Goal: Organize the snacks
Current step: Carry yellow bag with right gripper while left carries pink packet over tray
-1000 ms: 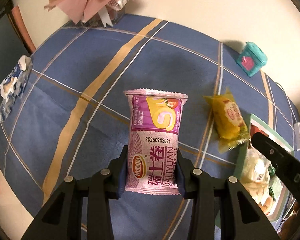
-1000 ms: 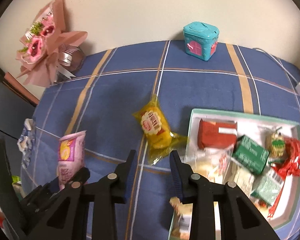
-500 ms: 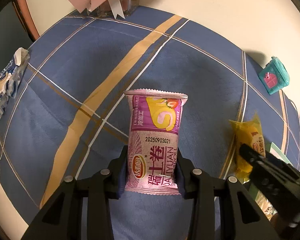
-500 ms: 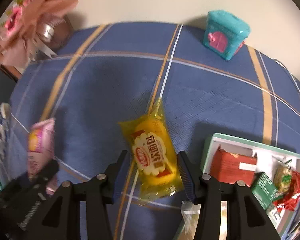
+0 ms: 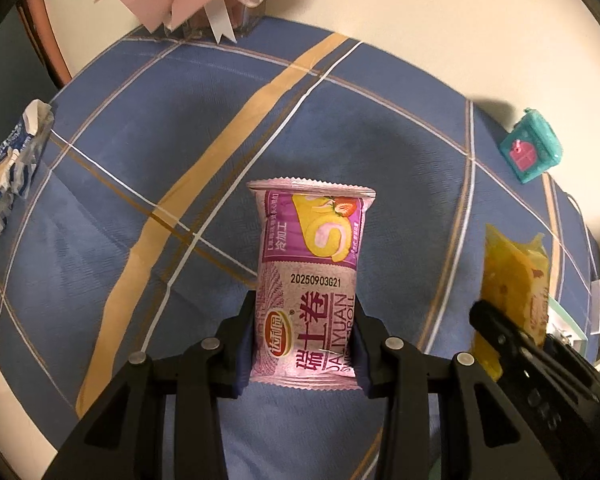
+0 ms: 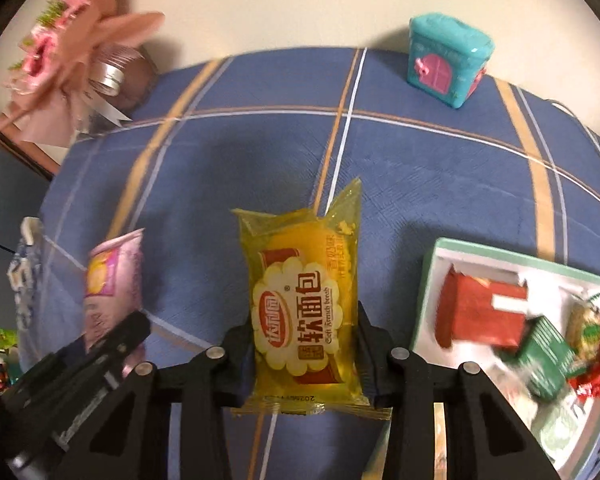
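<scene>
A pink Swiss-roll packet (image 5: 312, 280) stands upright between the pads of my left gripper (image 5: 306, 344), which is shut on its lower half above the blue plaid cloth (image 5: 140, 184). In the right wrist view a yellow soft-bread packet (image 6: 304, 300) sits between the pads of my right gripper (image 6: 304, 344), which press on both its sides. That yellow packet (image 5: 512, 280) also shows at the right of the left wrist view. The pink packet (image 6: 112, 280) appears to the left of the right gripper.
A green-rimmed white tray (image 6: 432, 276) with several snacks lies at the right. A teal house-shaped box (image 6: 448, 64) stands by the back wall, a pink bouquet (image 6: 68, 52) at the back left. A blue-and-white wrapper (image 5: 12, 160) lies at the cloth's left edge.
My right gripper moved left from beside the tray, came down over the yellow packet and closed on it. The left gripper kept its hold on the pink packet.
</scene>
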